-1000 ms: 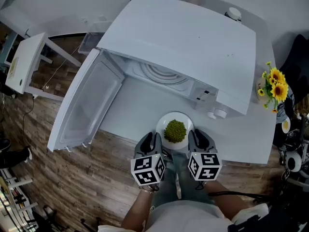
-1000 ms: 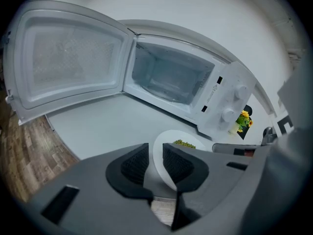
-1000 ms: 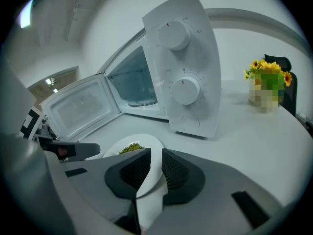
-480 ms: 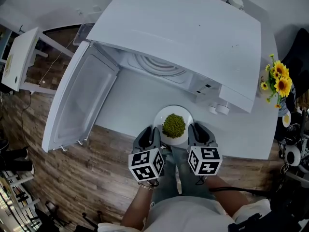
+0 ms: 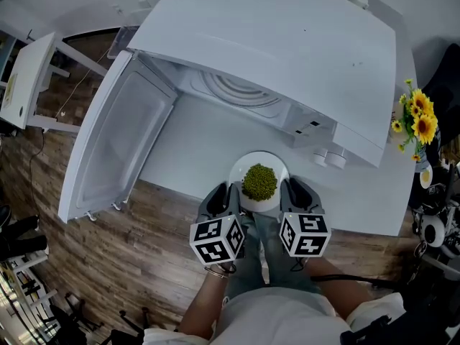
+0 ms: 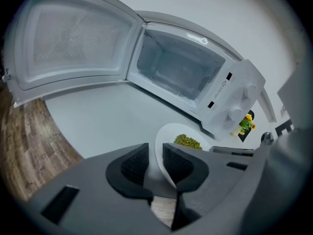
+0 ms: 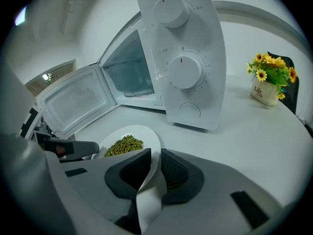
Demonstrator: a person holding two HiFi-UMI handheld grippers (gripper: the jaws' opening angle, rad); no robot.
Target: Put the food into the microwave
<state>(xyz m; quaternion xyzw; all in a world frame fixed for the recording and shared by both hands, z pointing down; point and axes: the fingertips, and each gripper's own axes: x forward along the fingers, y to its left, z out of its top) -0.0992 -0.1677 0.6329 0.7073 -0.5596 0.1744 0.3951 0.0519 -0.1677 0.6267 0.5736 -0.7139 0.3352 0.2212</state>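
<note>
Gripping opposite sides of a round, smooth white plate [image 5: 241, 172], the left gripper [image 5: 228, 194] and right gripper [image 5: 292, 192] lie side by side, each pair of jaws pinching the thin rim. A mound of granular green food [image 5: 259, 181] sits on its centre, at the white surface's [image 5: 183, 157] near edge, before the open microwave [image 5: 273, 45].

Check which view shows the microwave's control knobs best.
Right gripper view: the control knobs face the camera, large, dial marks visible. Head view shows them from above as small stubs; left gripper view shows them small and oblique.
</note>
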